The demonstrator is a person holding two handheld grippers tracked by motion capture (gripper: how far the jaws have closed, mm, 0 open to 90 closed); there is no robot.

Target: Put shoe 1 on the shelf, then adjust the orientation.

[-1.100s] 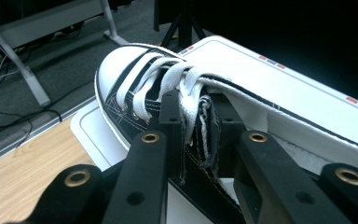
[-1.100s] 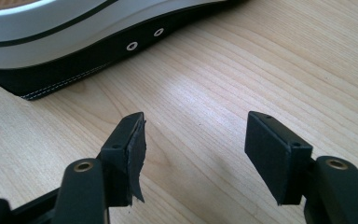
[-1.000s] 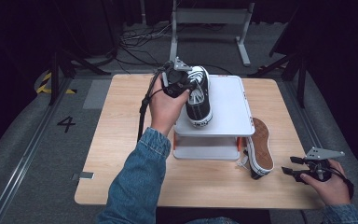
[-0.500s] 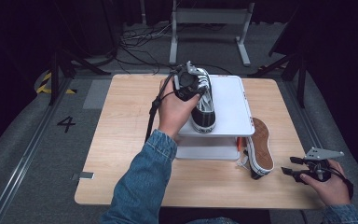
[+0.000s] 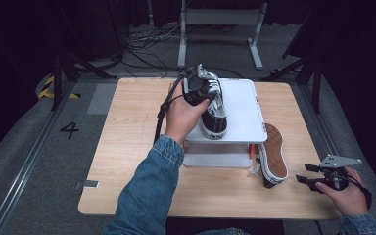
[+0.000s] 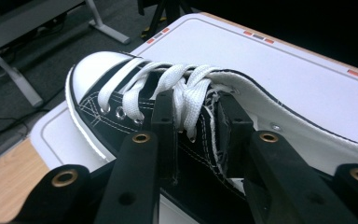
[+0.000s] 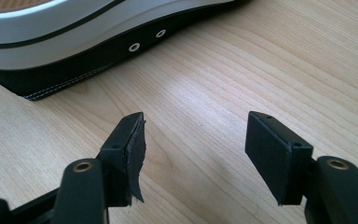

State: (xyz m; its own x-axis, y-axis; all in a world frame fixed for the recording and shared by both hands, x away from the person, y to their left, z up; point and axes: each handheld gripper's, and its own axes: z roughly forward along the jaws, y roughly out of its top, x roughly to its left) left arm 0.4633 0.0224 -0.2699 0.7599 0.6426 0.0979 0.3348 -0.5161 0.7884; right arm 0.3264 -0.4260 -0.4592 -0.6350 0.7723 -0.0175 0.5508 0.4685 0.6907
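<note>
high: above, facing forward-down | tool views: close, along jaws | shared: table (image 5: 127, 147)

Black canvas cloth on the sneaker (image 6: 135, 126), stitched in white thread, with flat woven white laces (image 6: 177, 88), small shiny metal eyelets and a smooth, slightly glossy white rubber toe cap. Smooth matt white plastic on the raised stand (image 5: 245, 105) beneath. Pale wood grain with a soft satin sheen on the surface (image 7: 242, 70). Matt black plastic with brass-coloured rivets on the right claw (image 7: 196, 140). Tan rubber sole on the second sneaker (image 5: 273, 154). Blue denim on the sleeve (image 5: 147, 191).
</note>
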